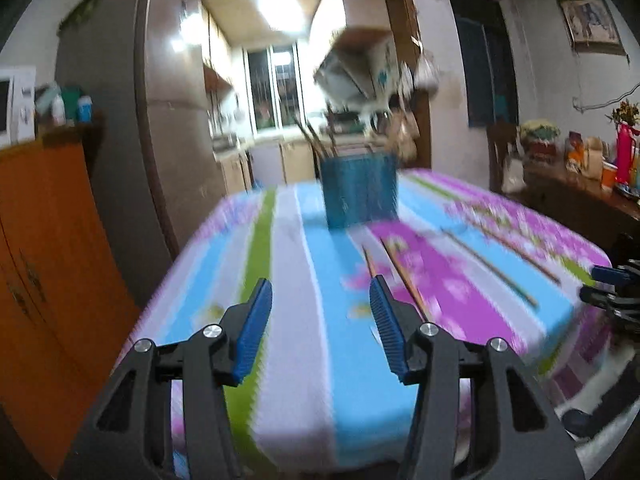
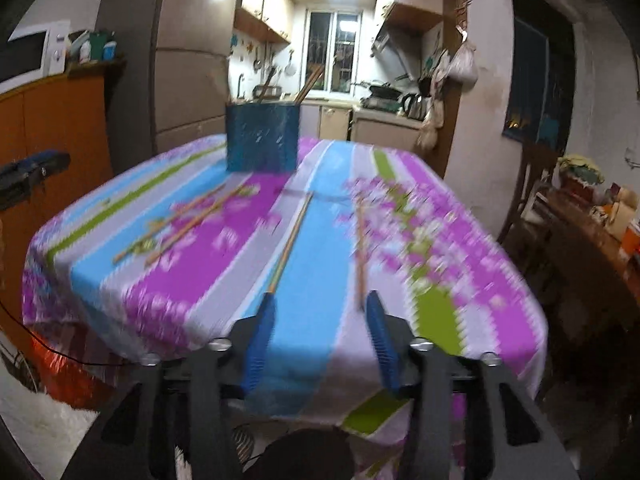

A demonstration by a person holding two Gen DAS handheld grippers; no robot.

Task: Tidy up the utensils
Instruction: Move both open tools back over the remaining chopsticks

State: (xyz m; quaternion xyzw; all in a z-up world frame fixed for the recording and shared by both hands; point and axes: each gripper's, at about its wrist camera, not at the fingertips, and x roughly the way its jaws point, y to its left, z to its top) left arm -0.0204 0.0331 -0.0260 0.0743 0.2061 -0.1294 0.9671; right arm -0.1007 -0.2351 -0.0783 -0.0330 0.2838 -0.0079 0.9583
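1. A blue slotted plastic utensil holder (image 2: 262, 138) stands upright at the far end of a table covered by a striped pink, blue, green and white floral tablecloth (image 2: 208, 264); every place below is given from this holder.
2. A few wooden chopsticks (image 2: 306, 84) already stand in the holder, leaning out over its rim.
3. Just in front of the holder and to its left, in the right wrist view, a pair of long wooden chopsticks (image 2: 180, 224) lies flat on the pink stripe, side by side and slanted.
4. Straight in front of the holder, a single wooden chopstick (image 2: 290, 242) lies on the blue stripe, pointing roughly toward the holder.
5. Further to the holder's right, another wooden chopstick (image 2: 360, 256) lies on the flowered part of the cloth; blur hides its detail.
6. The right gripper (image 2: 320, 308) hangs over the near table edge, well apart from the holder, fingers spread and holding nothing.
7. The left gripper (image 1: 320, 292) hangs above the cloth on the holder's near side, fingers likewise spread and empty.
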